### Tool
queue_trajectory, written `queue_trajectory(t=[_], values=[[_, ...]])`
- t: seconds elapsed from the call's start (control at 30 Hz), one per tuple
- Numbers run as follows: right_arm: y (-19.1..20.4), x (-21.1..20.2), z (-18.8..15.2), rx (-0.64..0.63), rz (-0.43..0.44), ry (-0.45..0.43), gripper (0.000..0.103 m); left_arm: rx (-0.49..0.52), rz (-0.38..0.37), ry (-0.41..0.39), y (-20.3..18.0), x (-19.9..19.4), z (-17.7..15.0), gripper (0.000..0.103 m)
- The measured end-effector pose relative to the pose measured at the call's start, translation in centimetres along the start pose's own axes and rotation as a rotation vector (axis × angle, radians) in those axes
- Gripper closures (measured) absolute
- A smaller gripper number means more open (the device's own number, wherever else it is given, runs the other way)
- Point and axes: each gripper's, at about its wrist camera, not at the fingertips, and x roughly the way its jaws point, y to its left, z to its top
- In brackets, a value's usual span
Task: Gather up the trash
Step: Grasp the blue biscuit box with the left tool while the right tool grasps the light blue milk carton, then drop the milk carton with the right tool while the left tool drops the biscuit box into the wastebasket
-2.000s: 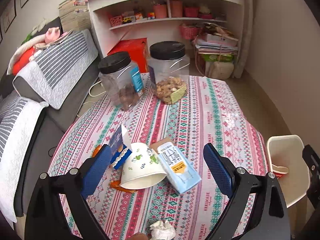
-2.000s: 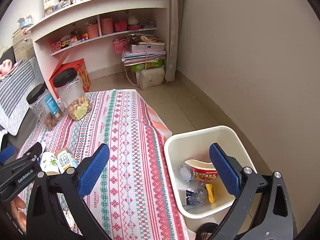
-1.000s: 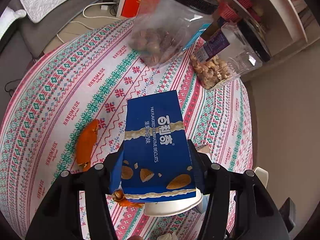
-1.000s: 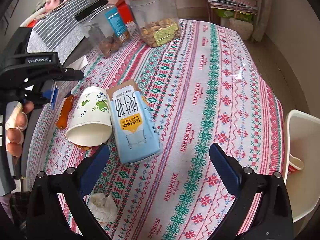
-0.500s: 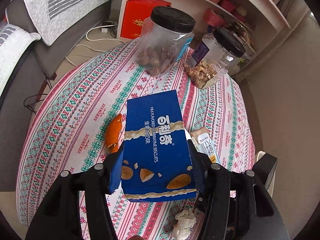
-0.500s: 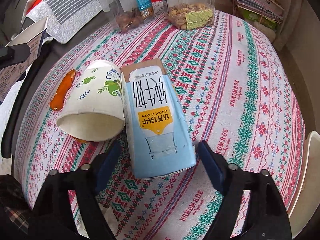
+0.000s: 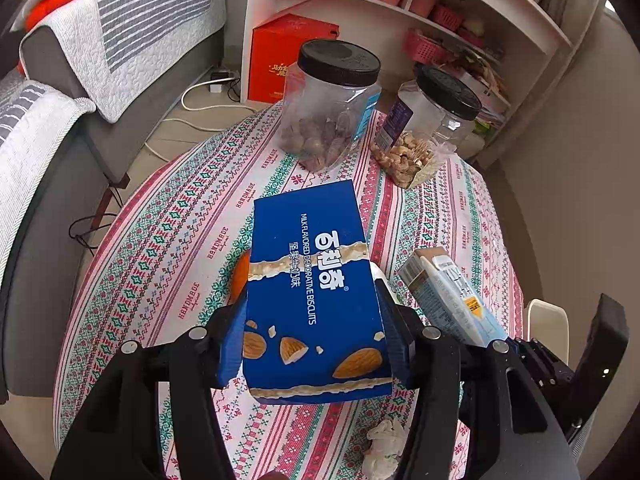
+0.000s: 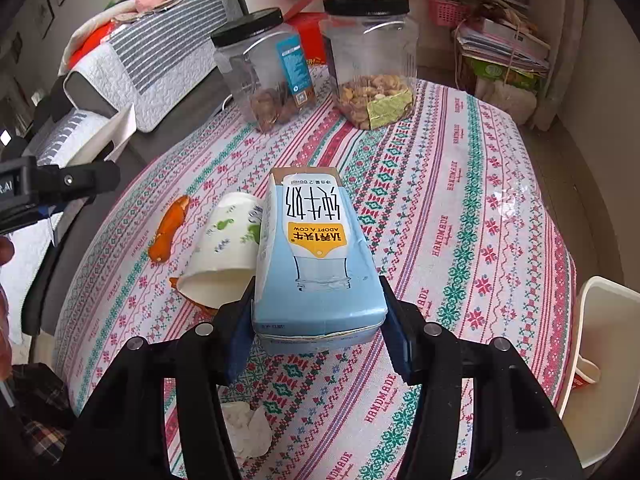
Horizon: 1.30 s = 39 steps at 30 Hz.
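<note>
Patterned tablecloth (image 8: 460, 208) under 2 black-lidded jars (image 8: 372, 60), nuts (image 8: 360, 100) inside.

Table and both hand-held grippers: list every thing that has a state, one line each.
Blue biscuit box: clamped in the left hand-held gripper, lifted off the table.
Light-blue milk carton: between the right hand-held gripper pads, jaws closing on it.
White paper cup: tipped on its side.
Two black-lidded clear plastic jars: upright, lids on.
Orange peel: lying on the cloth.
Crumpled white tissue: lying on the cloth.
White bin: open beside the table.
</note>
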Motion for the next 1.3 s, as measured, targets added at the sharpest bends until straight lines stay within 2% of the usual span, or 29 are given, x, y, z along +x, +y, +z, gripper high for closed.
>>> queue_trajectory(t=[0.47,1.3], values=[[-3.6,-3.6,-0.3,0.105,-0.073,-0.087,0.05,0.117,0.032,-0.055,-3.9,-1.1,-1.8,0.047],[-11.7,-9.5,-3.1,0.243,-0.219,-0.168,0.05,0.294,-0.027,-0.062,-12.3,-1.0,-5.3,0.047]])
